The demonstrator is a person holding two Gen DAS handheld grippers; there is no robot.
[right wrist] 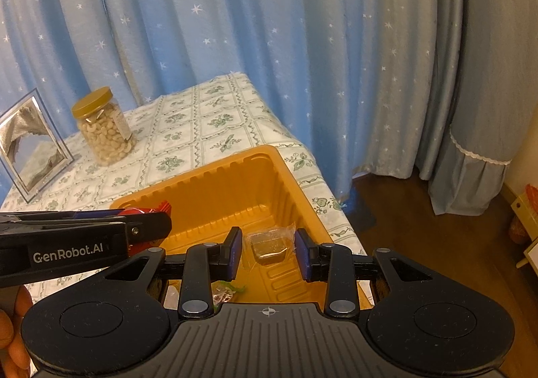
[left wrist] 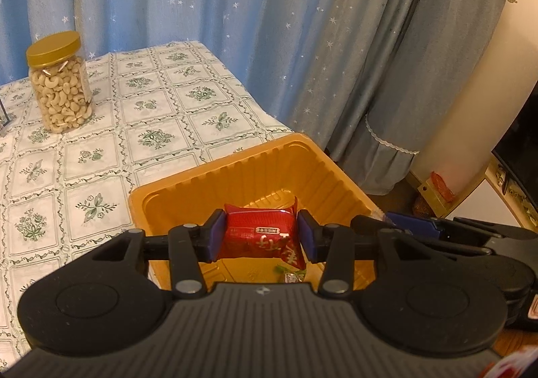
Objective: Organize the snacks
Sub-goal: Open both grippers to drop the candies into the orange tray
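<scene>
Both grippers over orange tray (left wrist: 175, 191): left gripper (left wrist: 260, 237) pinches red packet (left wrist: 259, 233), right gripper (right wrist: 268, 250) pinches clear-wrapped snack (right wrist: 269, 245). Candies already inside tray; neither snack released yet.

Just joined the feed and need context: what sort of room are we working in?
Likely a home living room or bedroom: blue star-patterned curtains, a floral-print tablecloth on the table, and a silver-framed photo stand beside a gold-lidded clear jar of cashews.

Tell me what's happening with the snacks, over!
Left tool shut on red snack packet, over orange tray. Right tool shut on clear-wrapped snack, same tray. Cashew jar stands apart on the table. Nothing blocking.
</scene>
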